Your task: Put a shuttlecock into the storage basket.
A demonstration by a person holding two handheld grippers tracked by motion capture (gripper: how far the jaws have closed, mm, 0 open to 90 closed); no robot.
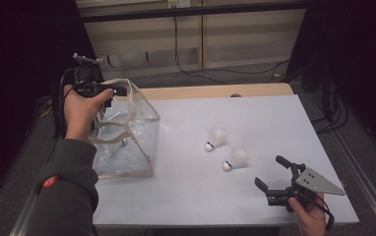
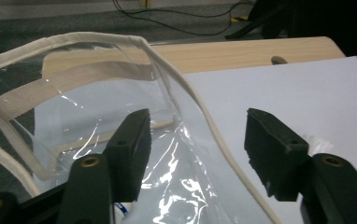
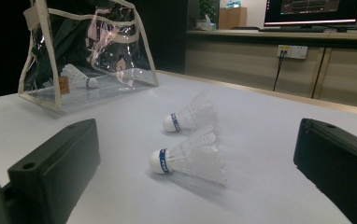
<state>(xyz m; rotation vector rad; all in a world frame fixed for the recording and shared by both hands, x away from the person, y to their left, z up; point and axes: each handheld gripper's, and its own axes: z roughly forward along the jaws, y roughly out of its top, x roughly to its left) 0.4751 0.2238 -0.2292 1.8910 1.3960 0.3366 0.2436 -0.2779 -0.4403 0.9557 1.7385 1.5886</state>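
Both pairs of jaws stood released, each with a wide gap and nothing between them. Straight ahead of the right gripper [image 3: 197, 158], just beyond its spread jaws, lay the nearer shuttlecock [image 3: 190, 157] on its side, white cork tip pointing left, feathered skirt fanned to the right. A blue band ringed the cork; it carried white lettering too small to read. Just behind it lay the second shuttlecock [image 3: 190, 116], turned the same way and banded alike, near the first but not touching it.

Farther off, up and to the left of those jaws, stood the clear plastic bag [image 3: 88, 56] with cream fabric trim, upright on the white table [image 3: 270, 154]. The right gripper view showed a third shuttlecock [image 3: 79, 76] lying inside the bag on its floor, and a small brownish tag on the trim, unreadable.

The left gripper [image 2: 197, 154] hovered at the bag's open mouth, the cream rim [image 2: 186, 88] running between its jaws, the left jaw over the clear wall and the right jaw over bare table. A scrap of blue print showed at that view's bottom edge.

From above, the high view showed the left hand [image 1: 80, 110] holding its gripper at the bag's top corner, and the right gripper well apart from the bag, near the table's front edge.
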